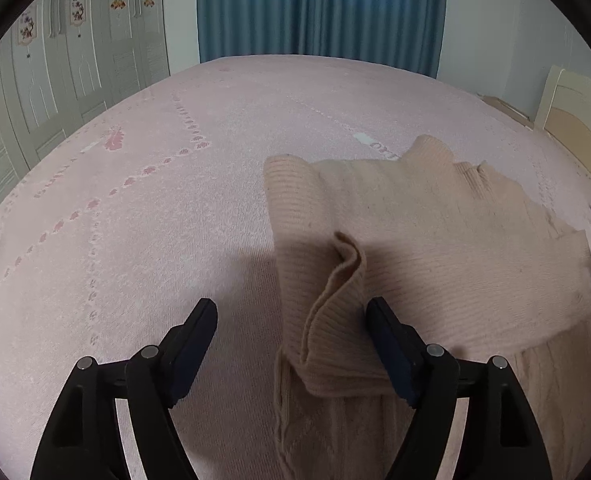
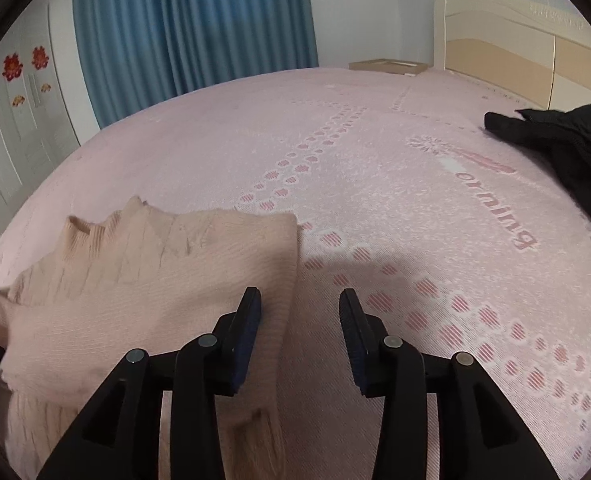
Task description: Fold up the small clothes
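Note:
A beige ribbed knit sweater (image 1: 435, 240) lies partly folded on the pink bedspread (image 1: 155, 208). My left gripper (image 1: 291, 314) hovers over the sweater's left edge with its jaws wide apart. A raised fold of the knit (image 1: 335, 300) stands between them and leans against the right finger (image 1: 381, 320); the left finger is clear of it. In the right wrist view the same sweater (image 2: 143, 280) fills the lower left. My right gripper (image 2: 299, 306) is open at the sweater's right edge, its left finger (image 2: 249, 312) above the knit and its right finger over bare bedspread.
A black garment (image 2: 567, 148) lies at the far right of the bed, near the cream headboard (image 2: 507, 48). Blue curtains (image 1: 319, 8) hang behind the bed and a pale wardrobe (image 1: 55, 80) stands to the left. A cardboard box (image 2: 387, 66) sits beyond the bed.

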A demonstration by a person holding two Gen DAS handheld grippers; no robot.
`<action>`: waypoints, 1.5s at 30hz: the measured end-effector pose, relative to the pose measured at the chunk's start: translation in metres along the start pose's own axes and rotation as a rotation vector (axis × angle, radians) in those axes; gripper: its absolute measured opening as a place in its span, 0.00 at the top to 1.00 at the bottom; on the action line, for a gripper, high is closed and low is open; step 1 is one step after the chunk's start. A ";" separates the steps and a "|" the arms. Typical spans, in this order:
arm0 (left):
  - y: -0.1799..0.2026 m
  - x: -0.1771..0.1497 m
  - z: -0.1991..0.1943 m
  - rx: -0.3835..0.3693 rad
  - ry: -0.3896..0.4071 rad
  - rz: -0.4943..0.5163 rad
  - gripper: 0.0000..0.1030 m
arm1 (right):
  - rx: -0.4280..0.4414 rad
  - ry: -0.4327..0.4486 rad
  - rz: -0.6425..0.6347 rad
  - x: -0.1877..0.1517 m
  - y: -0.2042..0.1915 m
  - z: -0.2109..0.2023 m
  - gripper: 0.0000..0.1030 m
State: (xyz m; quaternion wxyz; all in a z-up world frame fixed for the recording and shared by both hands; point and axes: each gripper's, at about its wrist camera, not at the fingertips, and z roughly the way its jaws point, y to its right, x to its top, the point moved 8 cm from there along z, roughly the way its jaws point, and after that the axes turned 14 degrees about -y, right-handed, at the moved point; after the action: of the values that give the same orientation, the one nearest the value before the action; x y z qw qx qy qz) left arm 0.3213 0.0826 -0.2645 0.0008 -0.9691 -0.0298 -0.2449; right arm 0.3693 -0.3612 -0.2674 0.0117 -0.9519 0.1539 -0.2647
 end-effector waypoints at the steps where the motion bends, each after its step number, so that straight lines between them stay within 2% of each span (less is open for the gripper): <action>1: 0.001 -0.003 -0.003 0.007 0.001 0.010 0.26 | -0.002 -0.013 -0.014 -0.005 0.000 -0.002 0.61; 3: 0.004 -0.009 -0.012 0.010 -0.001 0.024 0.26 | -0.041 -0.046 -0.035 -0.020 0.003 -0.006 0.61; 8: 0.008 -0.044 -0.032 -0.111 -0.071 0.013 0.26 | -0.077 -0.075 -0.102 -0.061 0.008 -0.032 0.61; 13: 0.008 -0.089 -0.044 -0.092 -0.104 0.067 0.26 | -0.098 -0.084 -0.134 -0.112 0.016 -0.062 0.59; 19: 0.004 -0.128 -0.071 -0.069 -0.104 0.077 0.26 | -0.110 -0.041 -0.123 -0.149 0.022 -0.101 0.59; 22: 0.002 -0.147 -0.085 -0.044 -0.101 0.133 0.26 | -0.026 -0.056 -0.074 -0.163 0.025 -0.123 0.59; 24: -0.001 -0.157 -0.092 -0.056 -0.107 0.138 0.26 | -0.004 -0.039 -0.097 -0.171 0.023 -0.140 0.59; 27: -0.012 -0.179 -0.099 -0.145 -0.147 0.080 0.26 | 0.042 -0.040 -0.145 -0.188 0.015 -0.162 0.59; 30: -0.015 -0.193 -0.110 -0.187 -0.135 0.063 0.26 | 0.088 -0.072 -0.191 -0.210 0.007 -0.172 0.59; 33: -0.012 -0.208 -0.118 -0.234 -0.154 0.065 0.27 | 0.146 -0.116 -0.187 -0.236 0.004 -0.173 0.59; 35: -0.010 -0.218 -0.125 -0.282 -0.165 0.061 0.28 | 0.139 -0.135 -0.183 -0.251 0.005 -0.168 0.63; 36: -0.010 -0.221 -0.127 -0.305 -0.168 0.048 0.28 | 0.138 -0.147 -0.178 -0.258 0.006 -0.164 0.74; 37: -0.012 -0.227 -0.131 -0.329 -0.167 0.031 0.29 | 0.142 -0.165 -0.167 -0.264 0.007 -0.159 0.79; 38: -0.013 -0.231 -0.133 -0.361 -0.168 0.011 0.32 | 0.151 -0.174 -0.158 -0.269 0.008 -0.157 0.79; 40: -0.014 -0.236 -0.135 -0.402 -0.173 -0.011 0.37 | 0.168 -0.132 -0.132 -0.273 0.012 -0.161 0.79; 45: -0.007 -0.240 -0.134 -0.487 -0.194 -0.027 0.38 | 0.139 -0.108 -0.171 -0.283 0.007 -0.163 0.79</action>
State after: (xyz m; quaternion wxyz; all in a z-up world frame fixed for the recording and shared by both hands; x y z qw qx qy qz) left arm 0.0461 0.0737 -0.2609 -0.2385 -0.9592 0.0170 -0.1508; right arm 0.0547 -0.2739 -0.2693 0.0634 -0.9713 0.0528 -0.2229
